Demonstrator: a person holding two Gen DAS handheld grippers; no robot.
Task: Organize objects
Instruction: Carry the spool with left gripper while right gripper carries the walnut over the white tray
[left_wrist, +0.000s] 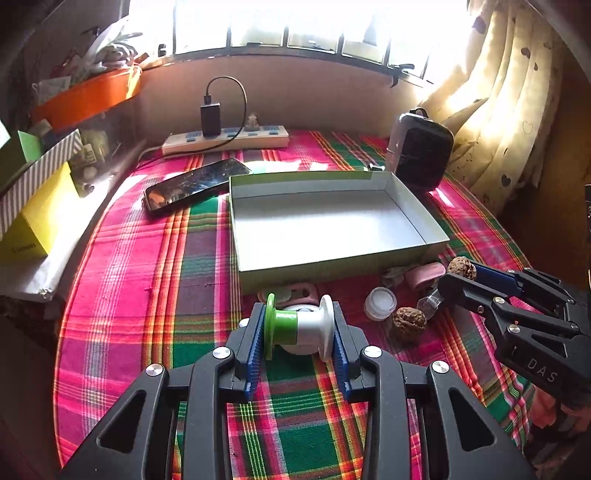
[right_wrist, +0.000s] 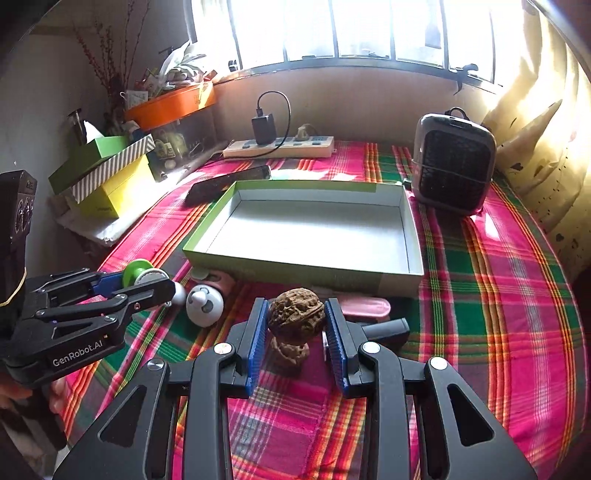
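My left gripper (left_wrist: 297, 326) is shut on a green-and-white spool (left_wrist: 295, 325), held crosswise between the blue pads just above the plaid cloth. In the right wrist view, my right gripper (right_wrist: 296, 321) is shut on a brown walnut (right_wrist: 296, 314), with a second walnut (right_wrist: 290, 354) lying on the cloth below it. An open shallow box (left_wrist: 325, 225) with a white inside and green walls sits beyond both grippers; nothing lies in the box (right_wrist: 314, 236). Each gripper shows in the other's view: the right gripper (left_wrist: 456, 275) with its walnut (left_wrist: 461, 268), the left gripper (right_wrist: 151, 282) with the spool (right_wrist: 138, 271).
Along the box's near wall lie a white cap (left_wrist: 380, 302), a small glass bottle (left_wrist: 428, 302), pink items (right_wrist: 365, 306), a white round toy (right_wrist: 204, 304) and a black object (right_wrist: 388, 328). A phone (left_wrist: 195, 182), power strip (left_wrist: 225, 142), heater (right_wrist: 452, 162) and stacked boxes (right_wrist: 107, 173) ring the table.
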